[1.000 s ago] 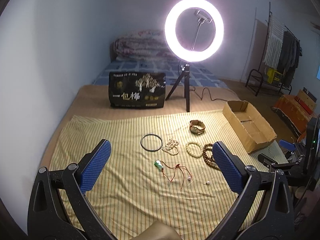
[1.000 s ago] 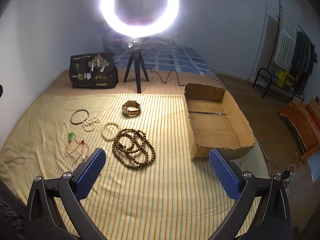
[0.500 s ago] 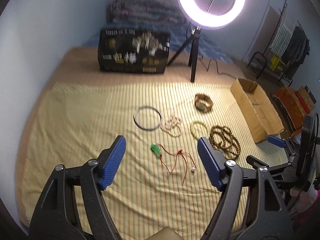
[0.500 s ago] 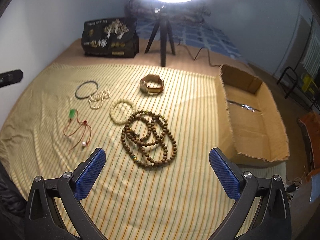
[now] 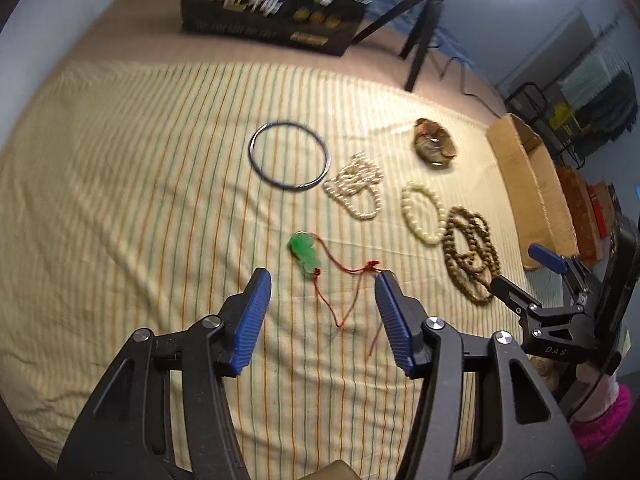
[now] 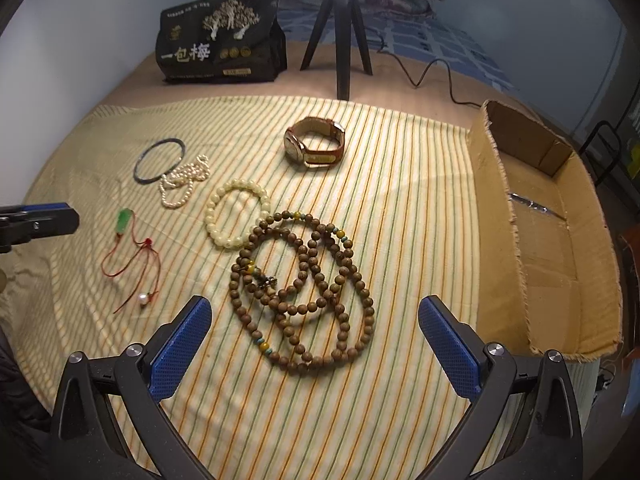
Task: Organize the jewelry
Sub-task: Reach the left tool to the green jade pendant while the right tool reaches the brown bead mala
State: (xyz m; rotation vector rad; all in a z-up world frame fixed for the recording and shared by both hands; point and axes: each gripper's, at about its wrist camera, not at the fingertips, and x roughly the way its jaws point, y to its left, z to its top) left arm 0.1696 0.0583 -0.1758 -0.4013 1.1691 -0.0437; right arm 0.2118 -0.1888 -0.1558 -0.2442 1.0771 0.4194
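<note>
Green pendant (image 5: pixel 303 255) just ahead of left claw (image 5: pixel 320 300), fingers apart

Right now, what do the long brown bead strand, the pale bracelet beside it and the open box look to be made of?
Brown bead strand: likely wood, matte, grainy brown. Pale bracelet: glossy cream beads, perhaps stone or resin; cannot tell. Open box: corrugated cardboard, dull tan with frayed cut edges.

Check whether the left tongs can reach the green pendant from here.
Probably yes: the left tongs are open, the green pendant lies just ahead between the fingers, and nothing covers it.
</note>
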